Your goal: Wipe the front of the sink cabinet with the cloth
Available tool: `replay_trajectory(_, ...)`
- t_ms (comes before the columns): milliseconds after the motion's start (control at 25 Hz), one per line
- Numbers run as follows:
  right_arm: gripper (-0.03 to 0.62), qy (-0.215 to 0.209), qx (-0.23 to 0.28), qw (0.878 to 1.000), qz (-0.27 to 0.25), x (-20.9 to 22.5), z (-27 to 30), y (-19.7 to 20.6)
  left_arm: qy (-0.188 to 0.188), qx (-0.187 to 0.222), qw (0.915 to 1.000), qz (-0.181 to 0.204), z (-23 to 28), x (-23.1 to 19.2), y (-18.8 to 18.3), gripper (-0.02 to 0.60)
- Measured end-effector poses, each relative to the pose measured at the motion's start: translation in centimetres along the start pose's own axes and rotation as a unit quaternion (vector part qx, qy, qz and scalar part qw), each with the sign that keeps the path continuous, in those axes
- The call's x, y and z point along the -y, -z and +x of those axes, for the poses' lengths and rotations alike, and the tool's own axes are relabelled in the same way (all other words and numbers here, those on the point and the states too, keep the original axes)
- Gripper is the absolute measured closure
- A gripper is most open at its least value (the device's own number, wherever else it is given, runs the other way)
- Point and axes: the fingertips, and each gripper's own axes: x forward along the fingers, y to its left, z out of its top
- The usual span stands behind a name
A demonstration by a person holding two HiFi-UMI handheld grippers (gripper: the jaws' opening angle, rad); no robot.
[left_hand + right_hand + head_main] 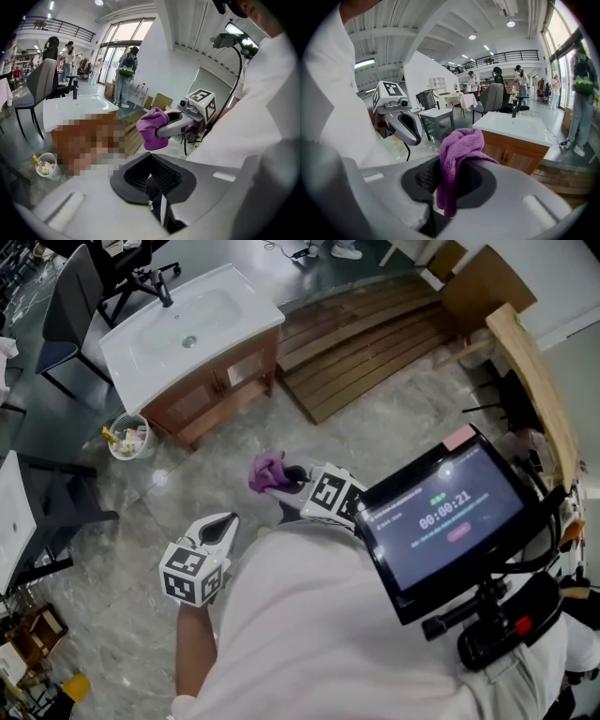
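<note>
Purple and bunched, the cloth (269,472) is pinched in the right gripper (296,480), whose jaws are closed on it; in the right gripper view the fabric (457,154) rises in a soft fold above the jaws and a strip of it hangs down between them. The left gripper (221,527) is held lower and to the left of it, its jaws pressed together with nothing between them, as the left gripper view shows (153,183). Both tools are in the air close to the person's white-sleeved body, over a grey stone floor (394,437). The sink cabinet (220,381), brown wood with a white basin (192,324) and a black tap (161,287) on top, stands well apart from the cloth, farther out across the floor, with its doors turned toward the person. A small bin (127,437) with scraps in it sits just beside the cabinet's left end, and a wooden slatted platform (366,343) lies to its right. A dark screen (445,512) showing a timer is mounted at the person's chest.
</note>
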Motion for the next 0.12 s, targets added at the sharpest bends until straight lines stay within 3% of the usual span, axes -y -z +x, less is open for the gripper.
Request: replay_trajectory(120,0.522,-0.001,-0.003,1.000,-0.003,-0.17,-0.22,-0.22,-0.001,0.005,1.0000,0.000,-0.06,0.19,-0.22,0.577)
